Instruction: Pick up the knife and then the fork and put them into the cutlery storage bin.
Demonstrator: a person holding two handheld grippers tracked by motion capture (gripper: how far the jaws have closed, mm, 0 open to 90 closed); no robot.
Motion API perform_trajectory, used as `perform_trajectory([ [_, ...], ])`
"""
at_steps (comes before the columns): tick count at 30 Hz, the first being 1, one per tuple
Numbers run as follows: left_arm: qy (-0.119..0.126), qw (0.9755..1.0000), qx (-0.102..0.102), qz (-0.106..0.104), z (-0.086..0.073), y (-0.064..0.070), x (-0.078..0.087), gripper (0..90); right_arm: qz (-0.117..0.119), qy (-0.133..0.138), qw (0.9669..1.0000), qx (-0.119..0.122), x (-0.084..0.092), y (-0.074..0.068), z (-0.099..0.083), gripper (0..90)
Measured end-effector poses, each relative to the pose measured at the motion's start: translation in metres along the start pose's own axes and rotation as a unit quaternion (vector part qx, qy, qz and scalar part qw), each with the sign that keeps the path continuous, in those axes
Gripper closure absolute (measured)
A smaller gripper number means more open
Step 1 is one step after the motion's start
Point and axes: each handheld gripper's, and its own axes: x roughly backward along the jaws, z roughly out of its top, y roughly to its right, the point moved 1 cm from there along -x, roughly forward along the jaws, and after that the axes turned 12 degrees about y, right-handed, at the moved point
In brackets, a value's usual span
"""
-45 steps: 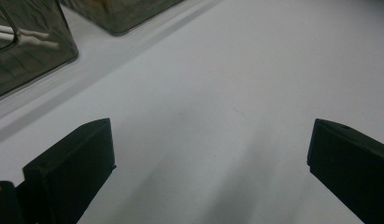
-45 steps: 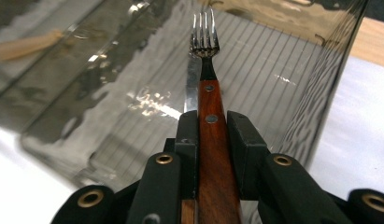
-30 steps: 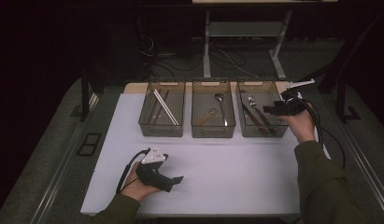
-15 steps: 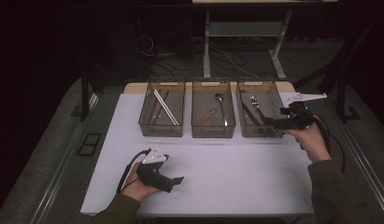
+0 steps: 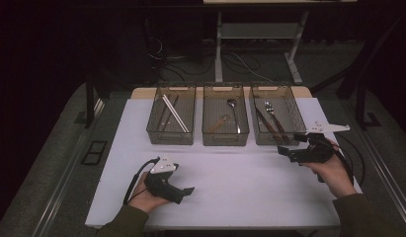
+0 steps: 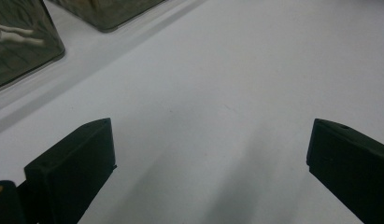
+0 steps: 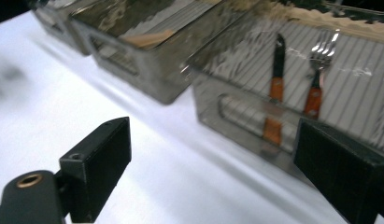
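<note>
The right gripper, jaws spread wide and holding nothing after just opening, hangs beside the near wall of the right-hand bin. The knife and fork lie just ahead of it inside that bin, long axes running away from the jaws. The left gripper, also wide open and empty, rests well apart on the white table.

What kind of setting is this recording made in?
Probably a lab or studio set up for recording: a white table under bright light in a dark room, three clear bins of cutlery in a row, and cables on the floor behind.
</note>
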Motion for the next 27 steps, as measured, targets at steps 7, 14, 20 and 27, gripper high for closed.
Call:
perform_trajectory([
  [7, 0.002, 1.0000, -0.001, -0.001, 0.001, 0.000, 0.001, 0.0, 0.019, 0.000, 0.9998, 0.008, 0.007, -0.020, -0.020, 11.6],
  [14, 0.002, 1.0000, -0.002, -0.002, 0.001, 0.001, 0.001, 0.0, 0.035, -0.002, 0.9994, -0.001, 0.012, -0.035, -0.041, 11.6],
  [20, 0.005, 1.0000, -0.002, -0.001, 0.001, 0.001, 0.002, 0.0, 0.042, -0.016, 0.9990, -0.006, 0.012, -0.044, -0.056, 11.6],
  [27, 0.006, 1.0000, -0.001, 0.000, 0.002, 0.001, 0.002, 0.0, 0.038, -0.031, 0.9988, 0.006, 0.009, -0.046, -0.062, 11.6],
])
